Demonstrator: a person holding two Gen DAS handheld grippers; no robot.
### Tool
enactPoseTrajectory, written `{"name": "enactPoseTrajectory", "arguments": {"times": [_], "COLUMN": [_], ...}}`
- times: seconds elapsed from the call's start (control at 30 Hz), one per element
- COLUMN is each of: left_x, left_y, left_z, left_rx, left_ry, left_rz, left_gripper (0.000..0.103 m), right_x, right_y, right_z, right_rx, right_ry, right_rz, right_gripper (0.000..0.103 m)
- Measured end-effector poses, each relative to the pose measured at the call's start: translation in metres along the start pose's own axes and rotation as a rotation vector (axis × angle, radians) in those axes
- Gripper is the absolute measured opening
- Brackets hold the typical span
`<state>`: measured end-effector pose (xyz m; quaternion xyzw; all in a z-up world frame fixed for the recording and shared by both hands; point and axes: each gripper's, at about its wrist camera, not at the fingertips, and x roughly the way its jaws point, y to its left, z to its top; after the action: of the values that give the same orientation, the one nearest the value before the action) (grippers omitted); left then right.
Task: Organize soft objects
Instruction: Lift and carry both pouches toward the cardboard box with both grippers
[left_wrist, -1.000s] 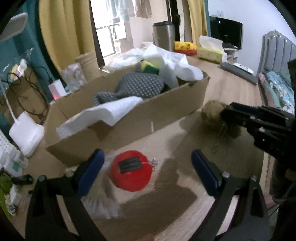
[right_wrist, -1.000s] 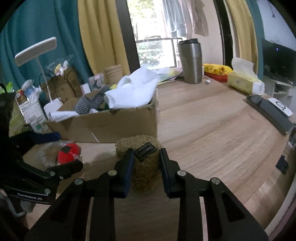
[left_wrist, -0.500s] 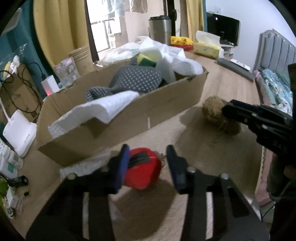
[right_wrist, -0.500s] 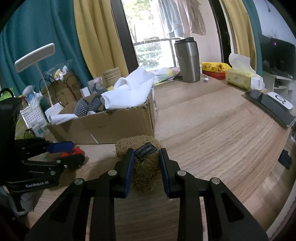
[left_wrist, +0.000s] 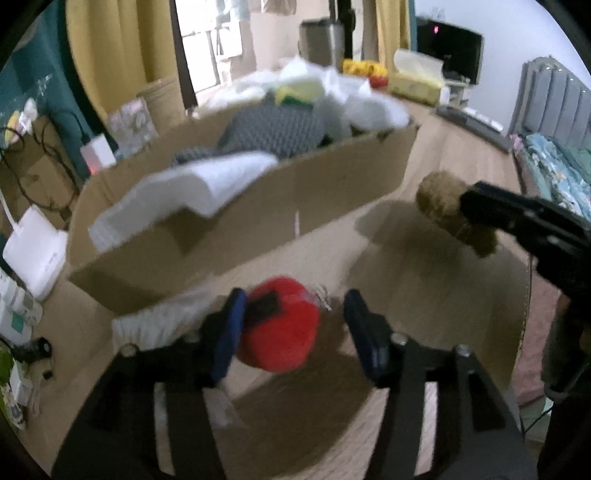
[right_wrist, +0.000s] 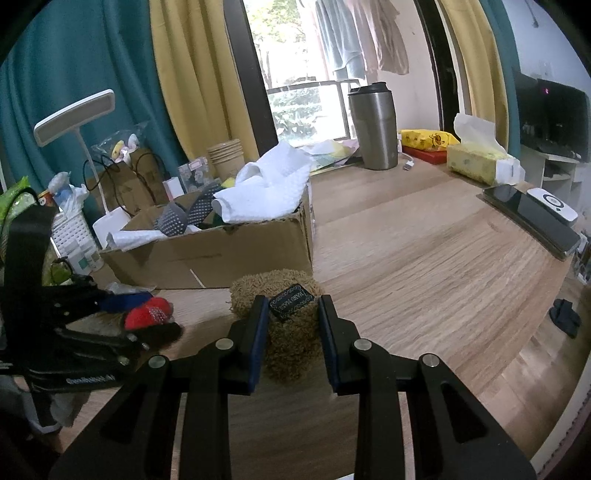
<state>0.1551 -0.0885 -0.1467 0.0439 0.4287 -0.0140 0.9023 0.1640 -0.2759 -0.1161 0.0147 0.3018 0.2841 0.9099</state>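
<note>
Your right gripper has its jaws closed on the brown plush, pinched at its middle just behind the sewn black label, with most of the body bulging ahead of the pads. It looks light and squashy, so it will likely deform rather than slip; keep the hold on the thick centre, not the loose fuzz.

Your left gripper is blurred. The red plush ball sits between its jaws, pressed against the left pad, while a gap shows at the right pad, so the jaws are partly open and I cannot tell that they truly grip it. The ball seems soft and light; take it across its widest part, clear of the small metal chain.

The cardboard box, already heaped with cloths, stands just beyond both sets of jaws.
</note>
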Motion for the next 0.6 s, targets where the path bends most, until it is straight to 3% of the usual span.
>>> {"name": "enactPoseTrajectory", "arguments": {"times": [0.2,0.23,0.3,0.6], "left_x": [-0.003,-0.004,-0.006,-0.019], "left_y": [0.007,0.006,0.007,0.004], "left_z": [-0.002,-0.002,-0.003,-0.005], "left_rx": [-0.023,-0.022,-0.017,-0.031], "left_ry": [-0.008,-0.011,-0.018,-0.048], "left_rz": [-0.052,-0.061,-0.058,-0.129], "left_gripper": [0.056,0.054,0.041,0.036], "right_x": [-0.002,-0.003,-0.005,-0.014], "right_y": [0.001,0.001,0.002,0.007], "right_z": [0.0,0.0,0.001,0.006], "right_rx": [0.005,0.006,0.006,-0.003], "right_ry": [-0.005,-0.008,-0.013,-0.029], "right_rz": [0.007,0.008,0.007,0.005], "right_gripper": [0.029,0.029,0.029,0.029]}}
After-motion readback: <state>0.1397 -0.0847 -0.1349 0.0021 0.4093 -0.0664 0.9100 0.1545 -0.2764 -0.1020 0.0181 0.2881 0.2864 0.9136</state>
